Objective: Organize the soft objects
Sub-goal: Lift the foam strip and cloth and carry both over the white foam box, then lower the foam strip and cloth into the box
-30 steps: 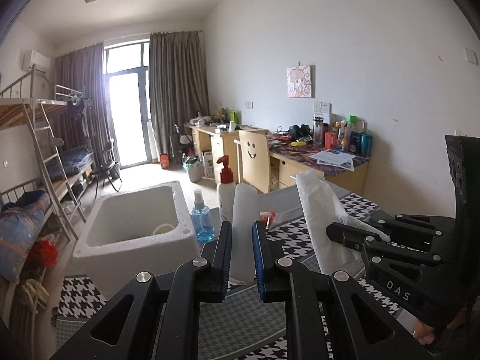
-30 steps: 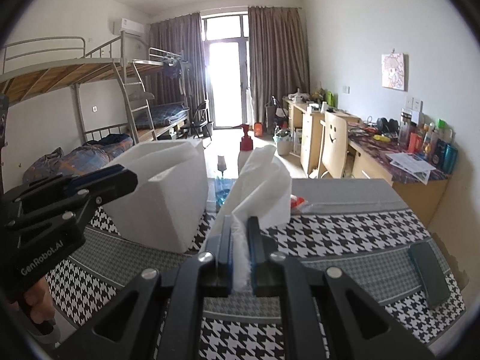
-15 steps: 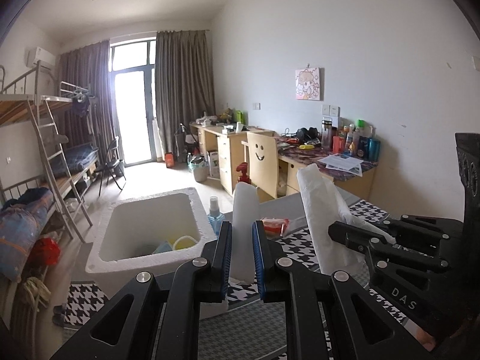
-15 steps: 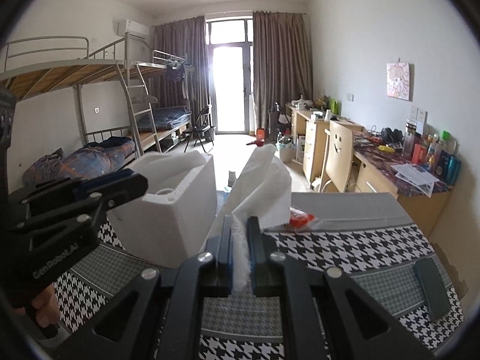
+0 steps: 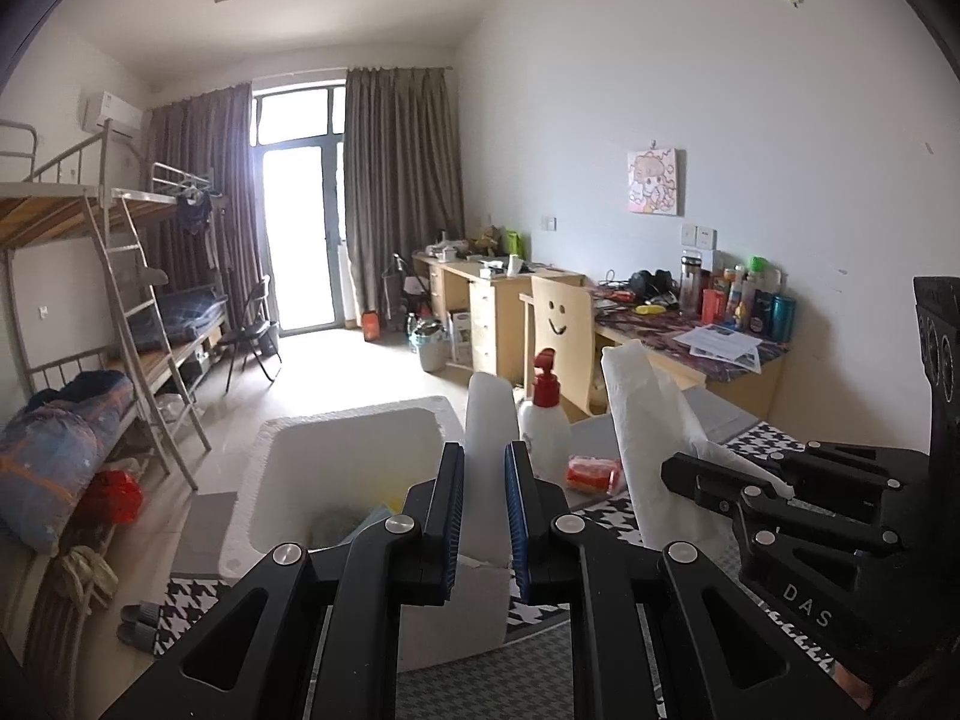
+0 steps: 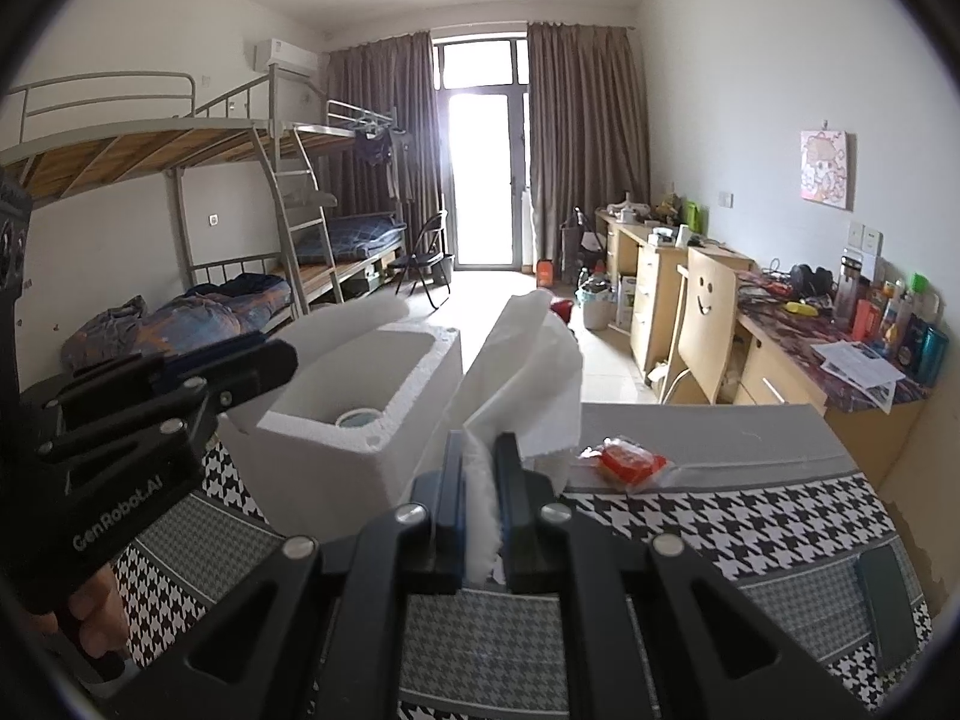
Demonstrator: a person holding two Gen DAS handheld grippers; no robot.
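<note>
Tissue sheet (image 6: 528,384): soft, white, crumpled, folded into a loose peak with a frayed lower edge. Your right gripper (image 6: 480,468) is fully closed on that lower edge; the sheet stands up between the black fingers and flops right at the top. From the left wrist view the same sheet (image 5: 648,420) reads as a tall creased column rising out of the right gripper (image 5: 714,474).

Your left gripper (image 5: 485,492) (blue-lined pads) is clamped on a smooth white foam slab (image 5: 489,450), rounded at the top, nearly upright, jaws only a sliver apart. From the right wrist view the left gripper's tip (image 6: 264,360) overlaps the slab (image 6: 354,324) beside the box; the contact itself isn't visible there.

Foam box (image 6: 372,420): white, grainy polystyrene, thick walls, rectangular well, sitting on the houndstooth tablecloth (image 6: 720,516). A roll of tape (image 6: 357,418) lies inside. The held sheet is in the air just right of the box, above the cloth.

Also on the table: a glossy red packet (image 6: 630,459) and a flat dark slab (image 6: 888,606) near the right edge. A white pump bottle with a red top (image 5: 543,414) stands behind the left gripper's slab.

Versus a second ago: both grips unchanged. In both views the box now sits lower and nearer, more of its well is visible, and the blue spray bottle is no longer in view.
</note>
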